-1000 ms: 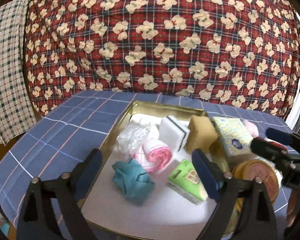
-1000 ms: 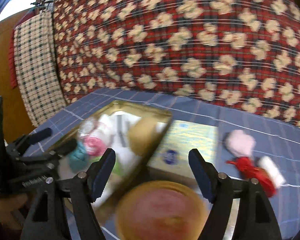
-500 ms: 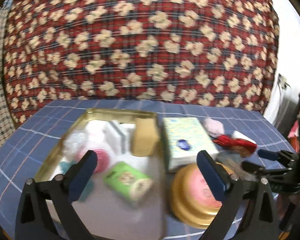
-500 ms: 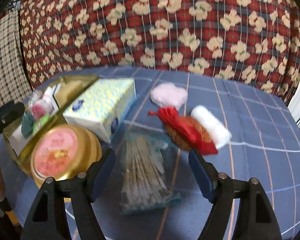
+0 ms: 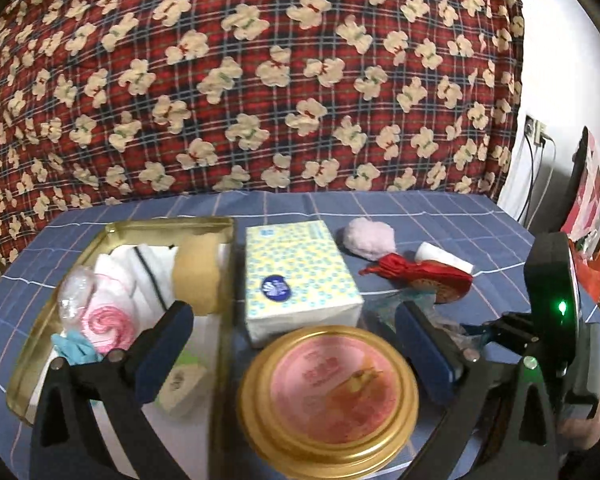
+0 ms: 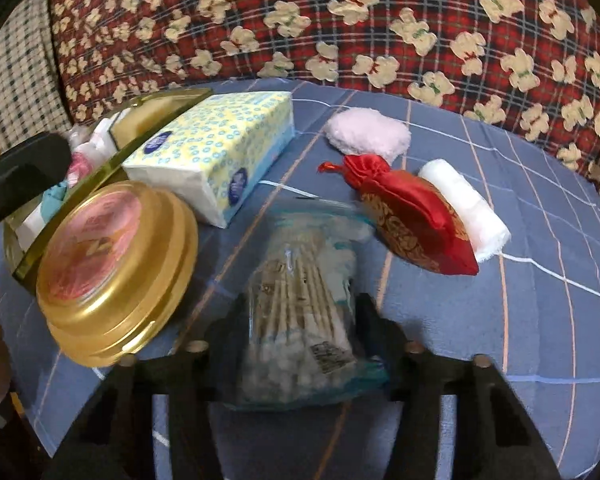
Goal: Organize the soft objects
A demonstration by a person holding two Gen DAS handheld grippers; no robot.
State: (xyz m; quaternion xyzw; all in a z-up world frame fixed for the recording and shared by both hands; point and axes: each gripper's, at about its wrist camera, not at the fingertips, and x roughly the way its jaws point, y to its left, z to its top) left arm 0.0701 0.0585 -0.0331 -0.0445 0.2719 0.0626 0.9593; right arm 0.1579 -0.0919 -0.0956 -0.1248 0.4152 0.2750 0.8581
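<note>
At the bottom centre of the right wrist view, a clear bag of cotton swabs (image 6: 300, 328) lies on the blue checked tablecloth (image 6: 540, 320), the right gripper (image 6: 300, 332) having just clamped on it. The left gripper (image 5: 292, 348), jaws wide apart and empty, hovers above a round gold tin (image 5: 328, 396).

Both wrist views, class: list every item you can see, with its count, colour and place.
Tray: one, gold, table's left, holding rolled cloths and sponges.
Tissue pack: one, yellow-blue, beside tray.
Round tin: one, gold, pink lid, in front of tissue pack.
Cotton swab bag: one, clear, table front.
Pouch: one, red, right of tissue pack.
White roll: one, against pouch.
Puff: one, pale pink, behind pouch.
Tablecloth: one, blue checked.
Left hand-held gripper: black, open over the tin.
Right hand-held gripper: black, just closed on swab bag.
</note>
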